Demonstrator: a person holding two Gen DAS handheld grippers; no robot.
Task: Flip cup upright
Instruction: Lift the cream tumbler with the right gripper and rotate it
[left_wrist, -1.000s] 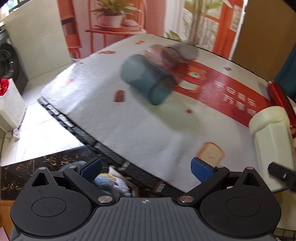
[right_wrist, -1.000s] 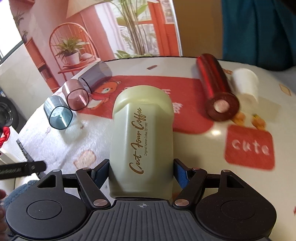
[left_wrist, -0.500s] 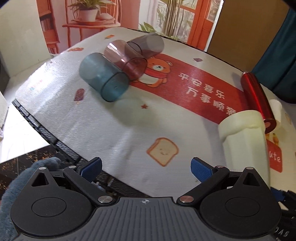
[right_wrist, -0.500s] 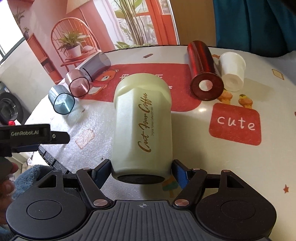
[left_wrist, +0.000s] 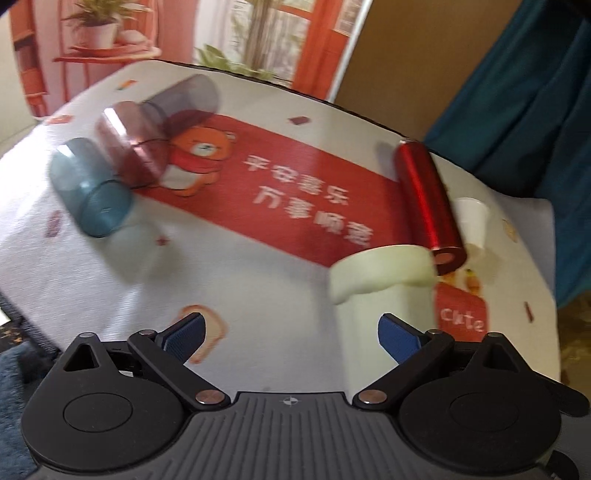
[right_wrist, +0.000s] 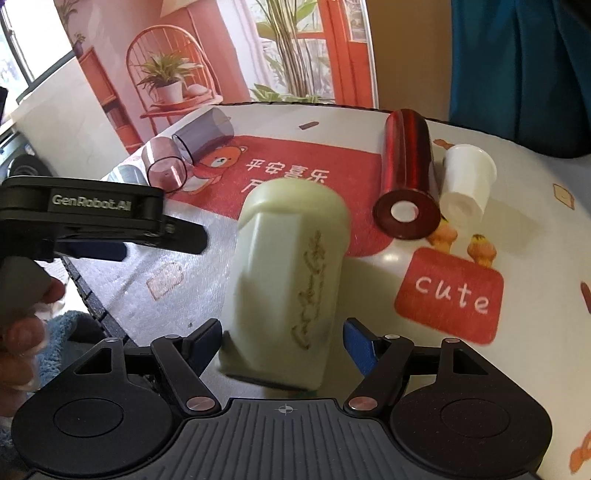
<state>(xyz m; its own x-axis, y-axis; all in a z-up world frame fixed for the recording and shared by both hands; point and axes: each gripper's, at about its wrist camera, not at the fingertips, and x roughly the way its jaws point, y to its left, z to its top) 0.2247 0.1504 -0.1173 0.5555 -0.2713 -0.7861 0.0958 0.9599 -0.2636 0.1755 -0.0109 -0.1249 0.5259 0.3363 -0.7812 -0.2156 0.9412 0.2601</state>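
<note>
Right wrist view: right gripper (right_wrist: 282, 341) jaws spread, cream cup (right_wrist: 291, 280) loose between; left gripper (left_wrist: 290, 328) wide, near table edge (right_wrist: 92, 299).

At ten o'clock we see three clear tumblers lying in a row: a grey tumbler (right_wrist: 205, 134) touching a pink tumbler (right_wrist: 165, 166), then a blue tumbler (left_wrist: 90, 192). At one o'clock a red cylinder (right_wrist: 406, 173) lies beside a white paper cup (right_wrist: 466, 177), all on the printed tablecloth (right_wrist: 517, 229).
</note>
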